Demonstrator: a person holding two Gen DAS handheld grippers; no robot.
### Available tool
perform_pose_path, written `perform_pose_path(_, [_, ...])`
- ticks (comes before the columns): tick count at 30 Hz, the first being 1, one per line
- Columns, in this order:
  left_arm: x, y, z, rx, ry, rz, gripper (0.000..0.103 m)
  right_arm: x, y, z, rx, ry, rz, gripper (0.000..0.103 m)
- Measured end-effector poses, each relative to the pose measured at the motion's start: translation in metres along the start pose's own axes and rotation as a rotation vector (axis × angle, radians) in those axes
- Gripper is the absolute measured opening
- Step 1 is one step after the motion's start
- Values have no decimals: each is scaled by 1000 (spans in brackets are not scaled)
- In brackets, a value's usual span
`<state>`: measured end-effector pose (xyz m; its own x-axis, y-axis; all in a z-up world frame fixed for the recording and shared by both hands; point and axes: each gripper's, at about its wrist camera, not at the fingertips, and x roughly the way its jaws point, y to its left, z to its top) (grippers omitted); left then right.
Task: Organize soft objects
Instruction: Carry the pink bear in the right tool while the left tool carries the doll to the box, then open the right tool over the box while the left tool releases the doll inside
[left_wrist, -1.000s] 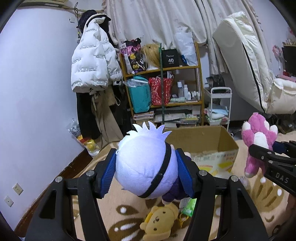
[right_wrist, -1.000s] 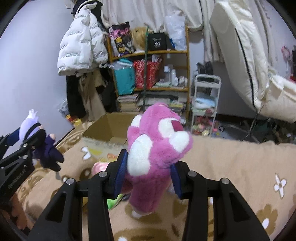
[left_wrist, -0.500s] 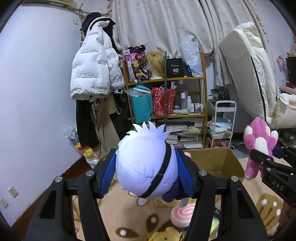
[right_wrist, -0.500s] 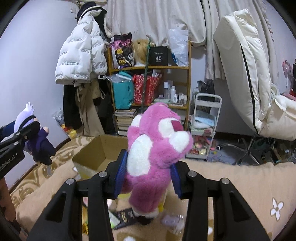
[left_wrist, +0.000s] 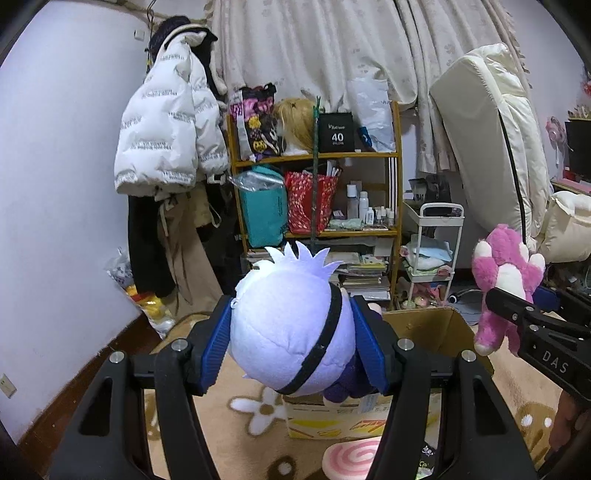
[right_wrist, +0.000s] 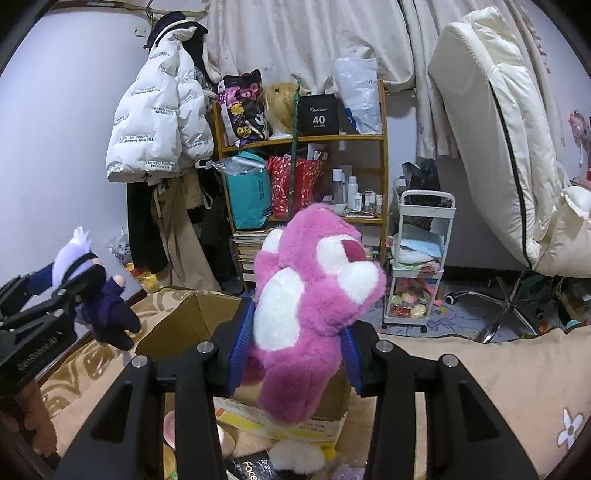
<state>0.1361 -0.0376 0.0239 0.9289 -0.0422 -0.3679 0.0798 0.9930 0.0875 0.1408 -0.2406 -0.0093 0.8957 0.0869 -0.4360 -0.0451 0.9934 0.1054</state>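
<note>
On my wooden shelf (right_wrist: 332, 138), a black box (right_wrist: 318, 115) carries a large white "40" with a small line beneath that I cannot read. The white puffer jacket (right_wrist: 155, 122) hanging at the wall bears repeated print; I make out "The only leading fashion art". From my left wrist view, my right gripper (left_wrist: 517, 308) shows "DAS" on its black body. From the right wrist view, a black packet (right_wrist: 255, 469) at the bottom edge reads "Face".
</note>
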Motion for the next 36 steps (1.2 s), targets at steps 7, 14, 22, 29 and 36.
perform_pose_path(7, [27,-3,-12,-10,38,-16,62,24,-6,-8,40,39,48,47])
perform_pose_path(14, [55,-15,-25,9,100,-47,62,48,-13,-25,72,114,78,47])
perform_pose_path(22, [69,-18,-33,1,155,-76,64,61,-20,-35,96,158,102,48])
perform_pose_path(29, [70,-16,-36,10,186,-57,74,65,-27,-39,138,193,148,50])
perform_pose_path(36, [66,-10,-36,-5,218,-62,84,61,-25,-37,131,193,162,59])
